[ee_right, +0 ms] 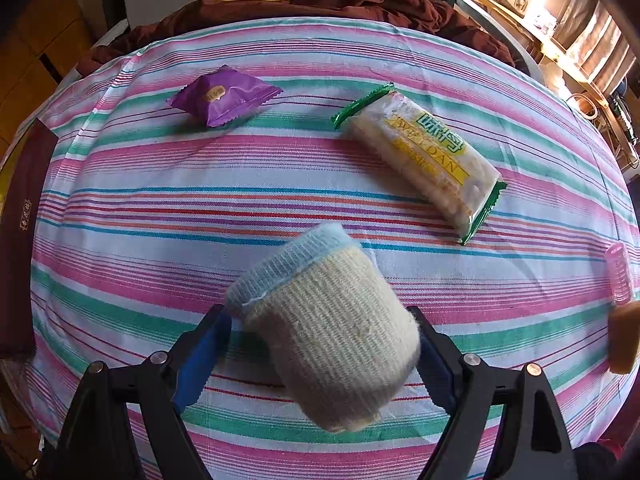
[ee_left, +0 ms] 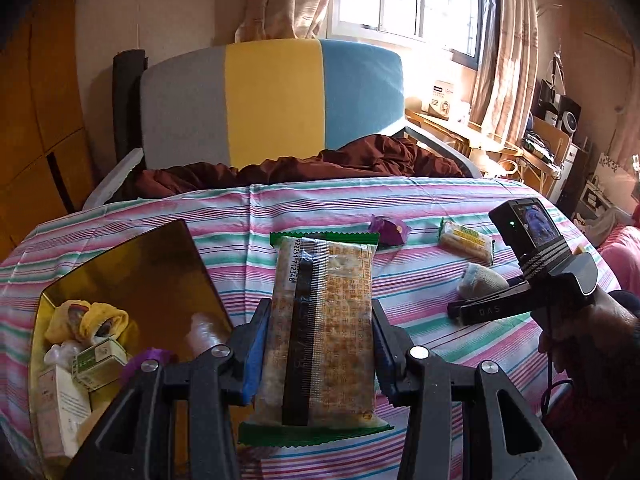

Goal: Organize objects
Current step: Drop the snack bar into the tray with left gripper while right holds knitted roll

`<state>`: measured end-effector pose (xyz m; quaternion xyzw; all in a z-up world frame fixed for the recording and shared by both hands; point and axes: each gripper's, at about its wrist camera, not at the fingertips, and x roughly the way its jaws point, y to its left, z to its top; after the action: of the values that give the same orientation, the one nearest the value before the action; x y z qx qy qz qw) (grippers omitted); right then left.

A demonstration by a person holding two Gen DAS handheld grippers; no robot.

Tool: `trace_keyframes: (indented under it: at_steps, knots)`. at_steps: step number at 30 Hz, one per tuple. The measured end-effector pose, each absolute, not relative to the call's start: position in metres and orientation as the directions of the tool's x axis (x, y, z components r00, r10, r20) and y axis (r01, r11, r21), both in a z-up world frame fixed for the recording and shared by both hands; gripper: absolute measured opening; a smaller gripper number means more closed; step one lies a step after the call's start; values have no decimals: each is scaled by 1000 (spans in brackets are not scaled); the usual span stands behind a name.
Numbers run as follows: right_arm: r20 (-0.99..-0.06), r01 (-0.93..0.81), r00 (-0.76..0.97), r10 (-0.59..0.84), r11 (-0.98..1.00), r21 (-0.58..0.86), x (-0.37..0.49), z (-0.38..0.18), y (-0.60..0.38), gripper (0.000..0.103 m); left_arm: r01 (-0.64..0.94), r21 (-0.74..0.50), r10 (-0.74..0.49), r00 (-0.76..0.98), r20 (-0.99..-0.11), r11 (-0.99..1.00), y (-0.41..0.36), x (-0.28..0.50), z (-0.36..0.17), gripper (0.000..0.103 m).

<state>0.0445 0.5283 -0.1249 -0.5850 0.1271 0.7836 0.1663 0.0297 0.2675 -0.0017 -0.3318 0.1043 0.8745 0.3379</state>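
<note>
My left gripper (ee_left: 318, 332) is shut on a green-edged cracker packet (ee_left: 324, 328), held above the striped cloth beside a gold tin (ee_left: 120, 280) at the left that holds several small items. My right gripper (ee_right: 324, 336) is shut on a rolled cream sock with a blue cuff (ee_right: 328, 328); it also shows in the left wrist view (ee_left: 482, 280) with the right gripper (ee_left: 472, 308) around it. A purple candy packet (ee_right: 222, 96) and a second green-edged snack packet (ee_right: 424, 156) lie on the cloth farther back.
The striped cloth (ee_right: 160, 208) covers the table. A pink hair roller (ee_right: 618, 276) and an orange piece (ee_right: 624, 340) lie at the right edge. A dark red tin lid (ee_right: 20, 240) lies at the left. A brown blanket (ee_left: 320, 164) and a striped chair back (ee_left: 272, 96) are behind.
</note>
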Motion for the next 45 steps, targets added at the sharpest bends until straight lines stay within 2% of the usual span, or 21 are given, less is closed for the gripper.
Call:
trace_keyframes:
  at_steps: [6, 13, 26, 30, 36, 45]
  knots:
    - [-957, -409, -263, 124, -913, -6, 46, -124, 524, 88, -585, -50, 475, -602, -642, -810, 226, 13, 0, 46]
    - [-955, -408, -265, 132, -913, -13, 48, -123, 522, 88, -464, -80, 392, -629, -671, -882, 174, -12, -16, 46]
    - [-954, -395, -263, 146, -918, -32, 44, -122, 524, 87, -216, -286, 358, -617, -701, -933, 56, -61, -21, 46]
    - [-953, -391, -263, 148, -920, -34, 44, -122, 526, 87, -204, -328, 384, -581, -718, -922, 61, -73, -27, 46]
    - [-953, -392, -263, 147, -919, -33, 43, -122, 527, 87, -264, -322, 416, -543, -729, -909, 104, -95, -29, 46]
    - [-953, -389, -264, 146, -921, -33, 41, -121, 531, 87, -255, -281, 375, -495, -784, -925, 146, -145, -50, 46]
